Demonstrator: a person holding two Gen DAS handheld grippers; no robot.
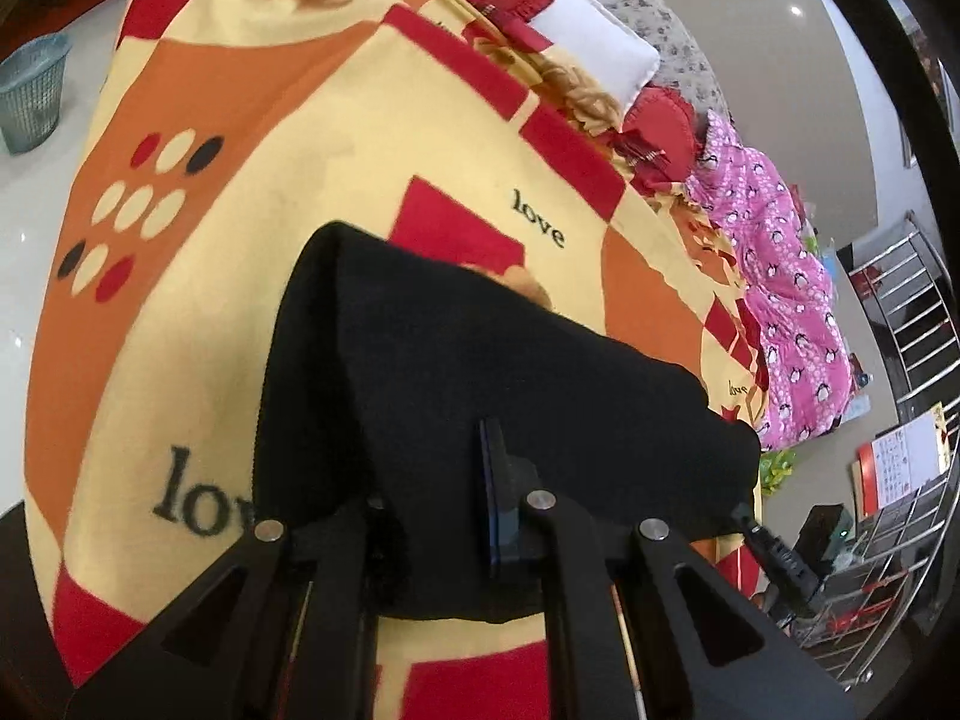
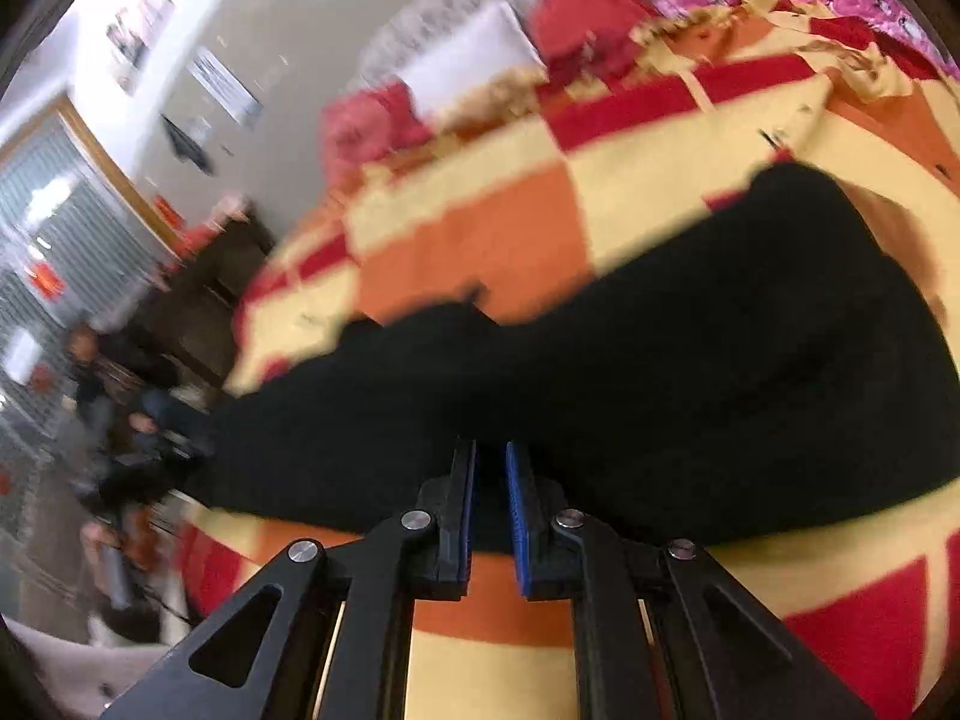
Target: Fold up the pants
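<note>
- The black pants [image 1: 480,360] lie on a bed covered by a yellow, orange and red blanket [image 1: 240,276] printed with "love".
- In the left wrist view the blanket is bare to the left and beyond the pants, out to its left edge, where it drops to a pale glossy floor [image 1: 36,228] with a blue mesh basket [image 1: 33,93] standing on it.
- Along the blanket's far right edge sit a white pillow [image 1: 591,42], red cushions [image 1: 660,132] and a pink patterned cloth [image 1: 780,276]; a metal rack [image 1: 912,324] stands past them.
- The left gripper [image 1: 474,516] has its jaws fully closed on the pants' near edge; cloth drapes over one finger and hides it.
- From that grip the pants rise to a rounded fold pointing away up the bed, and spread right.
- The right wrist view is blurred. There the pants run as a long band from lower left to upper right.
- The right gripper [image 2: 491,516] has a narrow gap between its blue pads, dark cloth between them; whether they pinch it I cannot tell.
</note>
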